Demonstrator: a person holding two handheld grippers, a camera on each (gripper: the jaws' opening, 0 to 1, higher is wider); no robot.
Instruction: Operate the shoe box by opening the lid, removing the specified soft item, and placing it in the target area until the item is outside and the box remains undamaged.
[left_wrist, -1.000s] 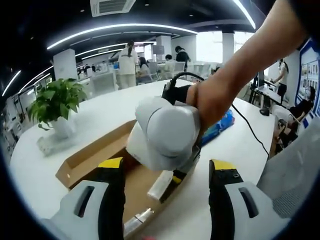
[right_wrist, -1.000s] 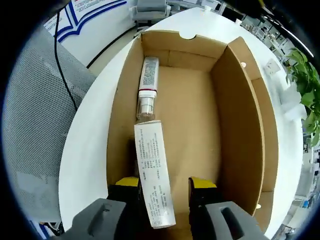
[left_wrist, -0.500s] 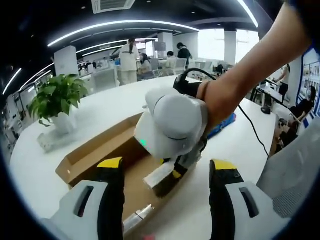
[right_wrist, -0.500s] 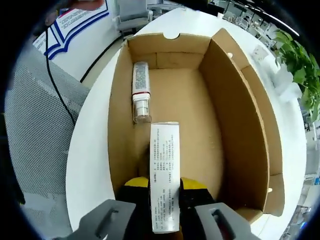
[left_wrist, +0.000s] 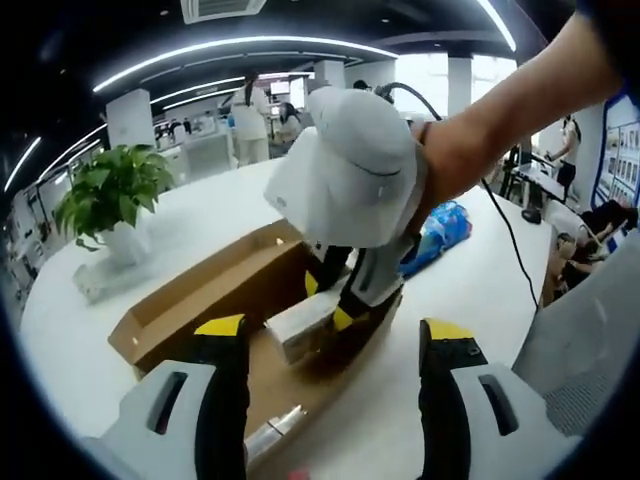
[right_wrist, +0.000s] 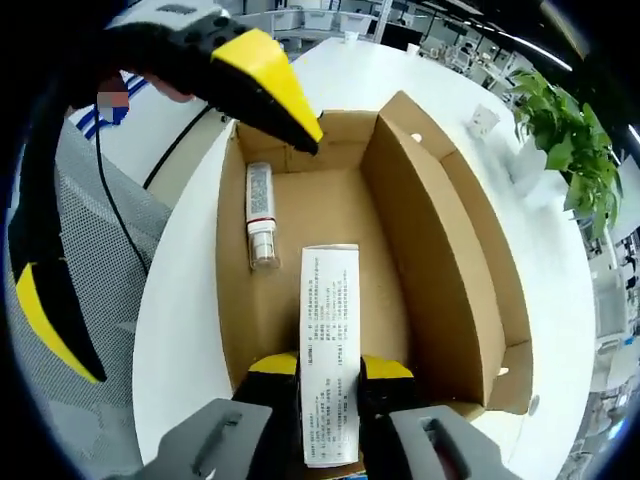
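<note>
Pinching white carton (right_wrist: 330, 350), print unreadable, right gripper (right_wrist: 330, 372) | left gripper (left_wrist: 335, 345) spread | shoe box (right_wrist: 440, 240) open

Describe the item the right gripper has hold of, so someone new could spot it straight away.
Start at the open brown cardboard shoe box on the white round table. Above its floor, the right gripper clamps a long white printed carton. The clear tube with a white label lies loose by the box's wall.

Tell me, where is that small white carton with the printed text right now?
The white carton is clamped between the right gripper jaws, above the open cardboard shoe box; in the left gripper view it hangs over the box's near end.
</note>
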